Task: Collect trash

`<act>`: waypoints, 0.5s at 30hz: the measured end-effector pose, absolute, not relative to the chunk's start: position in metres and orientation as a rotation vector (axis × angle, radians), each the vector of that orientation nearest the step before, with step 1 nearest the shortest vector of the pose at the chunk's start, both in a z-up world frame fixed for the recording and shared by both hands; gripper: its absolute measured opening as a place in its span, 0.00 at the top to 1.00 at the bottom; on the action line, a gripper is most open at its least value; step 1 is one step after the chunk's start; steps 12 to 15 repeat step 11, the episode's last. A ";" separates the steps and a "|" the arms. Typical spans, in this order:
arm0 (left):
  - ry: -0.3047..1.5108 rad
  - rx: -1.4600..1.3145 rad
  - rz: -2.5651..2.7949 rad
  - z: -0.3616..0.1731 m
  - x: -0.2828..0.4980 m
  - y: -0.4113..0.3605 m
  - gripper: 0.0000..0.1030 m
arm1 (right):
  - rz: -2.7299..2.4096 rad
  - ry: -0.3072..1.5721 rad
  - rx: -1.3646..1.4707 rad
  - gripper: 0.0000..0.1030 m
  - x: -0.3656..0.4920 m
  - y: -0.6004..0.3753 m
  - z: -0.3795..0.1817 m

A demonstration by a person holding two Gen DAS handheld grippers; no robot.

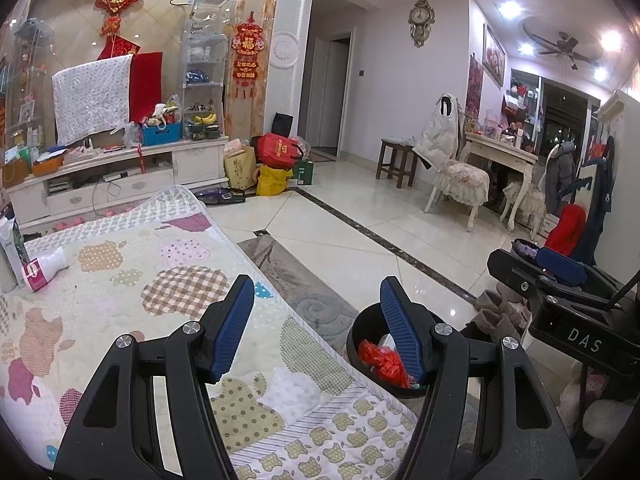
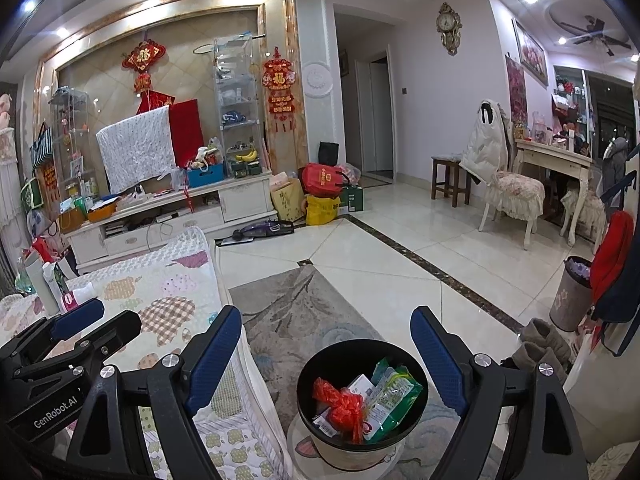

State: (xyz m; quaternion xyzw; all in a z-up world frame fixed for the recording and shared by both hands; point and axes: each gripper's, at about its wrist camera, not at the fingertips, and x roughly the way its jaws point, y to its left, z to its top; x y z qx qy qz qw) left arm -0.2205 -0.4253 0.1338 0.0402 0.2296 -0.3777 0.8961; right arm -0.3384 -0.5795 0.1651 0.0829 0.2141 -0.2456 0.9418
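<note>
A black trash bin [image 2: 340, 360] stands on the floor beside the quilted cover [image 1: 168, 280]. Inside it lie a crumpled red wrapper [image 2: 340, 404], a green packet [image 2: 394, 396] and a small white box [image 2: 360, 386]. My right gripper [image 2: 326, 312] hangs open just above the bin with nothing between its fingers. My left gripper [image 1: 316, 284] is open and empty over the cover's edge, with the bin [image 1: 366, 328] low to its right. A white bottle with a pink label [image 1: 44, 270] lies on its side at the far left of the cover.
A grey rug [image 2: 304, 312] lies under the bin. Brown boots [image 2: 540, 340] and a second bin with a paw print [image 2: 570, 300] stand to the right. A white carton [image 1: 10, 248] stands by the bottle. A TV cabinet [image 1: 120, 176] and a chair [image 1: 460, 180] are further back.
</note>
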 end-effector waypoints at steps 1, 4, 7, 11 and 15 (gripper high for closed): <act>0.478 0.084 -0.782 0.133 -0.221 -0.426 0.37 | -0.501 0.438 0.169 0.18 -0.339 -0.579 0.165; 0.478 0.084 -0.787 0.132 -0.220 -0.426 0.37 | -0.502 0.443 0.172 0.18 -0.339 -0.580 0.163; 0.473 0.082 -0.789 0.131 -0.220 -0.426 0.37 | -0.502 0.446 0.172 0.18 -0.339 -0.580 0.161; 0.476 0.091 -0.791 0.129 -0.220 -0.425 0.37 | -0.498 0.459 0.169 0.18 -0.336 -0.578 0.159; 0.476 0.091 -0.791 0.129 -0.220 -0.425 0.37 | -0.498 0.459 0.169 0.18 -0.336 -0.578 0.159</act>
